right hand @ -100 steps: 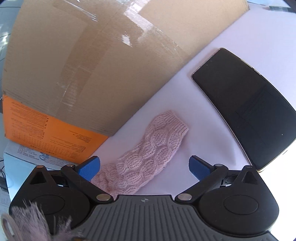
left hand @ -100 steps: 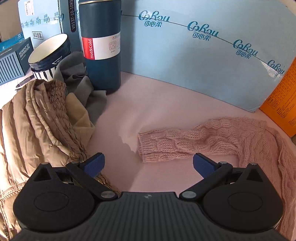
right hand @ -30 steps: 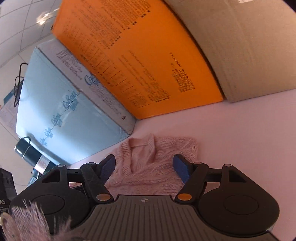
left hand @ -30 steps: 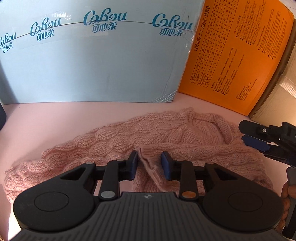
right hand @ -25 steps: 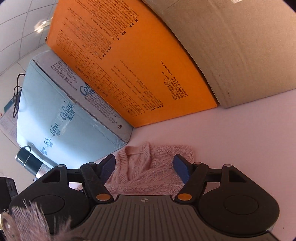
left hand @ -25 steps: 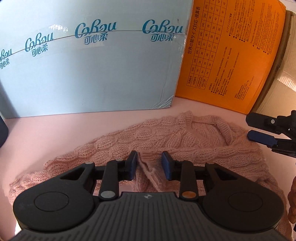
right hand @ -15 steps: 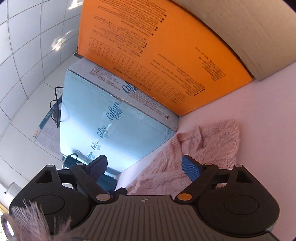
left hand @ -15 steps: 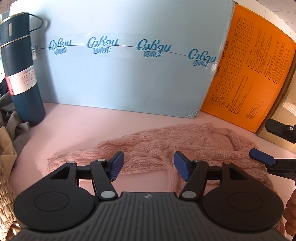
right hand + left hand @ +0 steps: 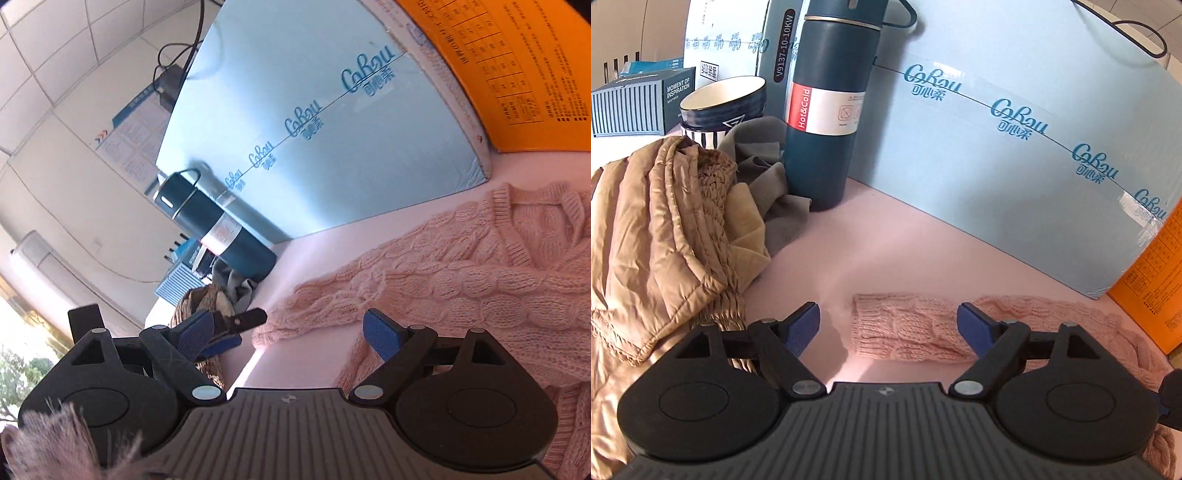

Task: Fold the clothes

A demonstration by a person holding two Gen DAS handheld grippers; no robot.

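A pink cable-knit sweater (image 9: 461, 266) lies flat on the pink tabletop (image 9: 886, 254). Its left sleeve (image 9: 916, 332) stretches out to the left, with the cuff lying between the fingers of my left gripper (image 9: 888, 326), which is open and empty just above it. My right gripper (image 9: 288, 334) is open and empty, hovering over the sleeve and sweater body, neckline (image 9: 532, 218) to its upper right. The left gripper's fingers (image 9: 243, 321) show in the right wrist view beside the cuff.
A tan quilted jacket (image 9: 657, 236) and grey cloth (image 9: 768, 192) are heaped at left. A dark blue flask (image 9: 827, 107), a mug (image 9: 724, 103), a light blue carton (image 9: 1015, 140) and an orange box (image 9: 1156, 280) line the back.
My left gripper let go of the sweater, opened wide and swung left to the sleeve cuff. My right gripper turned left over the sweater and stayed open.
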